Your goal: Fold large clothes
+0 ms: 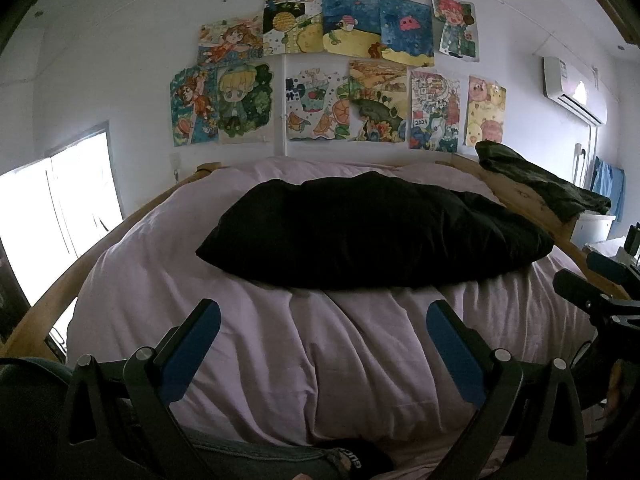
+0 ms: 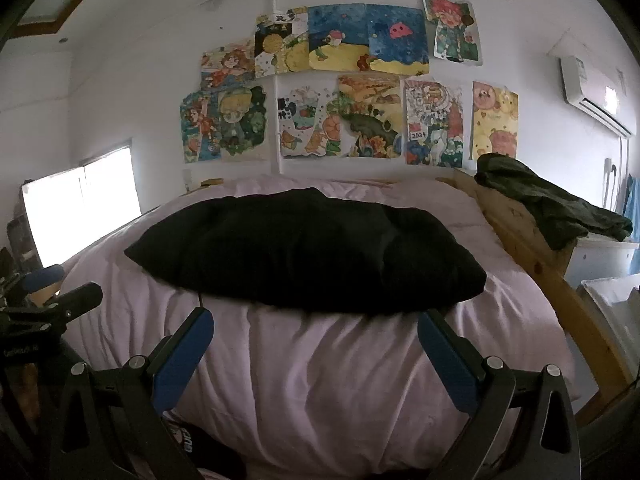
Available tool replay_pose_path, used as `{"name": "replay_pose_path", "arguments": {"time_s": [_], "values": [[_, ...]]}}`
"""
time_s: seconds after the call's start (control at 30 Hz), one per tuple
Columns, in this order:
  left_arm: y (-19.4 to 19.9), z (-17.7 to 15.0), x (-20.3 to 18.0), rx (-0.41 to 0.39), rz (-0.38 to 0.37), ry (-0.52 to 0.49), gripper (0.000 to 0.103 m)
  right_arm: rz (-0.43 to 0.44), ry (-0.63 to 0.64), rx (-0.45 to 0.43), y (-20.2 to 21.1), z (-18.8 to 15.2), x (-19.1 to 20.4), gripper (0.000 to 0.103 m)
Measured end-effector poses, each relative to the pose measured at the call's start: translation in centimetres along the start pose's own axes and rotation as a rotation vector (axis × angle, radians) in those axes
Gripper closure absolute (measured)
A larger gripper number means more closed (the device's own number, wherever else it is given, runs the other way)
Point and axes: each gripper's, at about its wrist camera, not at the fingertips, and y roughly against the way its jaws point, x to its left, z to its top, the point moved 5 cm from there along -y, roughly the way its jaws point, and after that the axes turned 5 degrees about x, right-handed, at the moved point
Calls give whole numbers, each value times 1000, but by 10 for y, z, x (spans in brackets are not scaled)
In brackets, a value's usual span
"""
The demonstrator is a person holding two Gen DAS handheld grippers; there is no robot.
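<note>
Nearest the left gripper (image 1: 323, 314), its two blue-padded fingers (image 1: 192, 344) stand spread wide with nothing between them, hovering over the wrinkled pale pink bedcover (image 1: 352, 360). The right gripper (image 2: 316, 324) is likewise released, its blue pads (image 2: 448, 360) parted and holding nothing, poised over the same pink cover (image 2: 320, 380). In the left view the right tool's black frame shows at the right edge, apart from the left one; in the right view the left tool's frame shows at the left edge. Just ahead of both fingertip pairs lies the black garment (image 1: 372, 232), a bunched, rounded heap resting on the cover; from the right gripper (image 2: 304, 248) its near edge sits just beyond the fingertips, not touched by either pad. Ahead and to the right of both tools, a dark green garment (image 1: 536, 184) is draped over the wooden bed rail (image 2: 532, 248). Farther off to the left is a bright window (image 1: 60, 224). Farthest ahead, on the white wall, hang two rows of colourful drawings (image 1: 340, 68), and a white air conditioner (image 2: 592, 96) is mounted high to the right.
</note>
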Motion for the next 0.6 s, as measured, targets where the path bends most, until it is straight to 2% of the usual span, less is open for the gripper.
{"name": "replay_pose_path", "arguments": {"time_s": [0.6], "values": [[0,-1,-1,-2,0,0,2,3,-6,4,0,0,-2,0]]}}
